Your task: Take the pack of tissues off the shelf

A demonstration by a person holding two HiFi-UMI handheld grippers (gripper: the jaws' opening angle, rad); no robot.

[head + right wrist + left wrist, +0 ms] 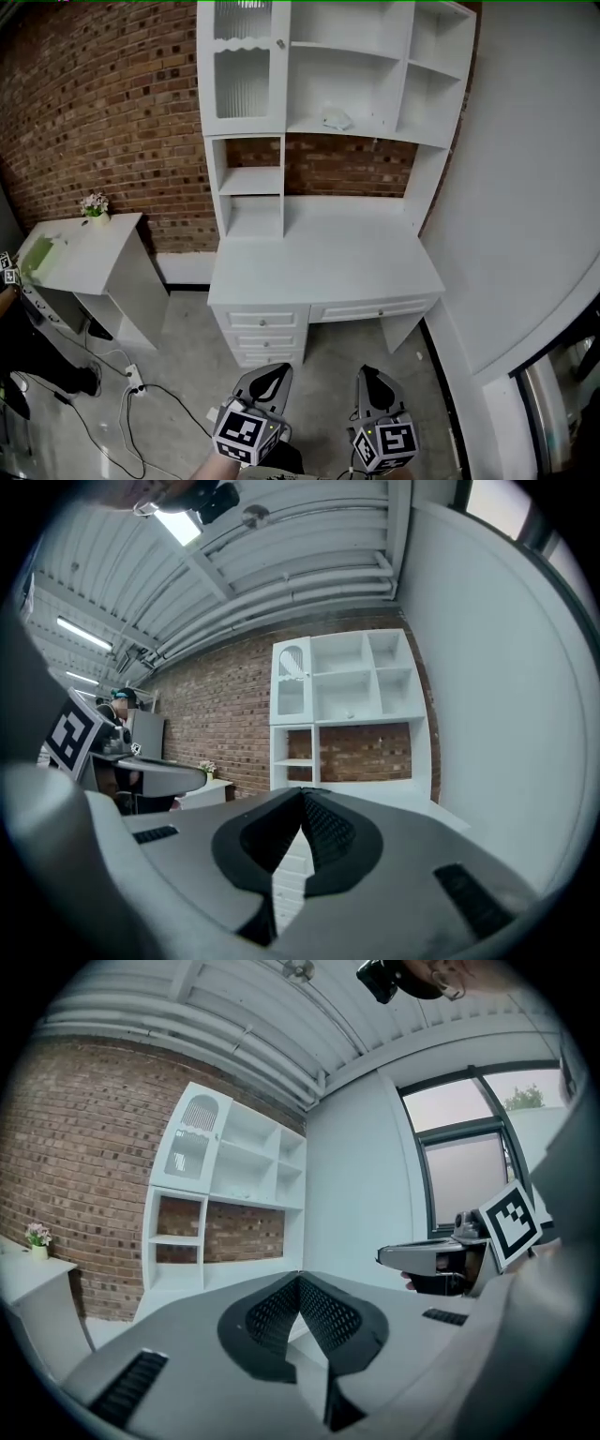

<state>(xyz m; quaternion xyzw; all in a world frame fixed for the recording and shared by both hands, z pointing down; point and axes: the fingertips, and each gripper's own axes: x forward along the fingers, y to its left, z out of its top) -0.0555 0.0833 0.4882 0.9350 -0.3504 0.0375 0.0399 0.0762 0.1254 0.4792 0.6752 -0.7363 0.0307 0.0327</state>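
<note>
A small pale pack of tissues point(337, 119) lies on a middle shelf of the white hutch point(412, 141) over the desk, and it shows as a tiny speck point(351, 715) in the right gripper view. My left gripper point(278, 372) and right gripper point(368, 375) hang low at the frame's bottom, in front of the desk and far below the pack. Both stand shut with nothing between their jaws. In the left gripper view the left gripper point(300, 1281) has its tips touching; in its own view the right gripper point(303, 791) looks the same.
A white desk point(356, 267) with drawers point(264, 322) stands against the brick wall. A smaller white table point(112, 253) with a flower pot point(95, 206) sits at the left. Cables and a power strip point(134, 377) lie on the floor. A pale wall point(534, 216) closes the right side.
</note>
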